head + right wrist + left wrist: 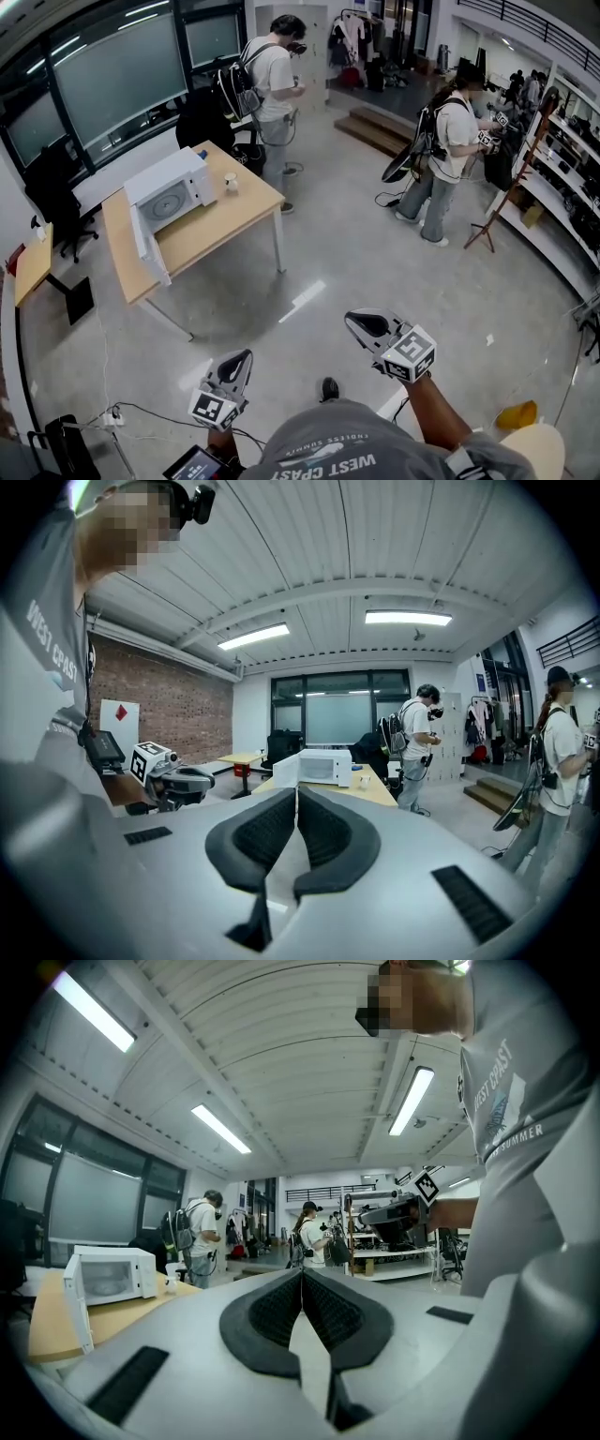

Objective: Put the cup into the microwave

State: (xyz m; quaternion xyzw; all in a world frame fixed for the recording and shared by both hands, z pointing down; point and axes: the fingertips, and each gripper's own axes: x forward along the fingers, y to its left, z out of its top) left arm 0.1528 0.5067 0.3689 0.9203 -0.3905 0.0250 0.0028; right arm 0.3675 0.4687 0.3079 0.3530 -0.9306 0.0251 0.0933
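Across the room, a pale wooden surface (pixel 217 234) carried a boxy white microwave (pixel 171 193), door open for the small white cup (pixel 231 183) beside it, all far ahead of our left hand-held gripper (pixel 242 355) and right hand-held gripper (pixel 355 320), both closed and empty, with nothing in reach.

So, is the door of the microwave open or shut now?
Open. In the head view the door stands swung out from the microwave on the table, and the inside of the microwave shows.
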